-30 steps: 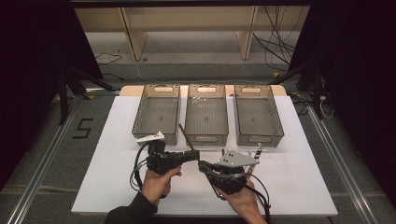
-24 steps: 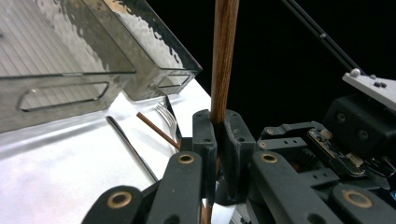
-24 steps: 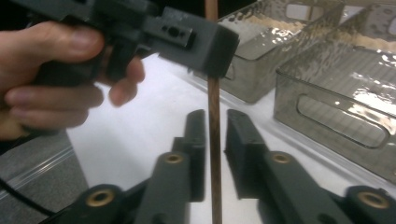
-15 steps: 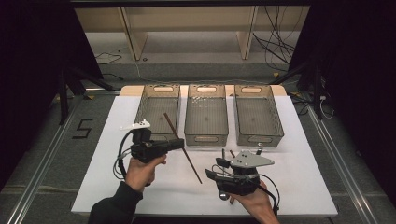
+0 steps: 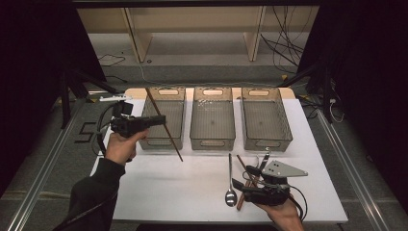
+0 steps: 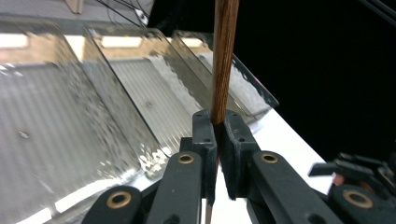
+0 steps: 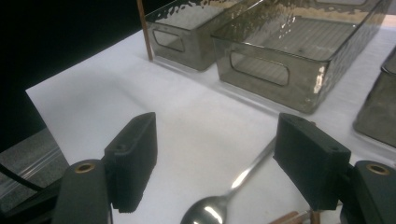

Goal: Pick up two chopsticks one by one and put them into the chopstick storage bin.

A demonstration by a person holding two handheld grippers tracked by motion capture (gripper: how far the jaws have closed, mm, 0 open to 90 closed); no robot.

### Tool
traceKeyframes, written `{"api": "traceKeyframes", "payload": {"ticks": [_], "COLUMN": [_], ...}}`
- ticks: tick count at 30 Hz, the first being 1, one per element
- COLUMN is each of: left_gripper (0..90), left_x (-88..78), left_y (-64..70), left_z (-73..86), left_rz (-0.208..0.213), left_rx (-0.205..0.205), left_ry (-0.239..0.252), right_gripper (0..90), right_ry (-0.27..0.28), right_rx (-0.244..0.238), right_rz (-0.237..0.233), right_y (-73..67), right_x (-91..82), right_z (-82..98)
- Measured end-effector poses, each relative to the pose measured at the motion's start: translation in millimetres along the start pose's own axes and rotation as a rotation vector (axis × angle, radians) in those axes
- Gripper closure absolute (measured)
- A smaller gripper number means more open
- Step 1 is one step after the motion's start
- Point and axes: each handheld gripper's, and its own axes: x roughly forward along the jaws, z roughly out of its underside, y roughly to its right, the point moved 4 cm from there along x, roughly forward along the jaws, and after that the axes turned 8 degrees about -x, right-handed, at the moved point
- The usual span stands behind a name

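Cutlery waits at the worktop's (image 5: 159,192) near edge: a metal spoon (image 5: 230,185) and a brown chopstick (image 5: 244,190) lie beside the right gripper (image 7: 219,161), whose fingers have just been opening and stand released astride the spoon's handle, apparently for the next pick. Farther off, the left gripper (image 5: 161,119) clenches a wooden chopstick (image 5: 163,125), tilted above the left bin (image 5: 163,140) near the far edge, likely for dropping in.

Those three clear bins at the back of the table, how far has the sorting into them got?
Barely begun: all three bins look empty. In hand: the left hand-held gripper is shut on a wooden chopstick, held over the left bin. Left: a spoon and brown sticks lie by the right hand-held gripper, whose jaws have just been opening, nothing gripped.
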Motion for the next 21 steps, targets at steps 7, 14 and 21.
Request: {"api": "traceKeyframes", "payload": {"ticks": [7,14,21], "left_gripper": [84.7,84.6,84.6], "left_x": [-1.3,15.2,31.4], "left_y": [-16.3,-38.2,-57.0], "left_z": [-31.8,-44.8,-53.9], "left_rz": [-0.047,-0.087,-0.123], "left_rx": [-0.027,-0.081,-0.128], "left_ry": [0.016,0.031,0.027], "right_gripper": [30.2,25.1,22.9], "right_ry": [-0.015,0.007,0.029], "right_rx": [0.003,0.003,0.012], "right_rz": [0.005,0.019,0.033], "right_y": [0.4,-0.2,2.4], "right_x": [-0.6,-2.6,-8.4], "right_z": [4.9,3.5,4.9]}}
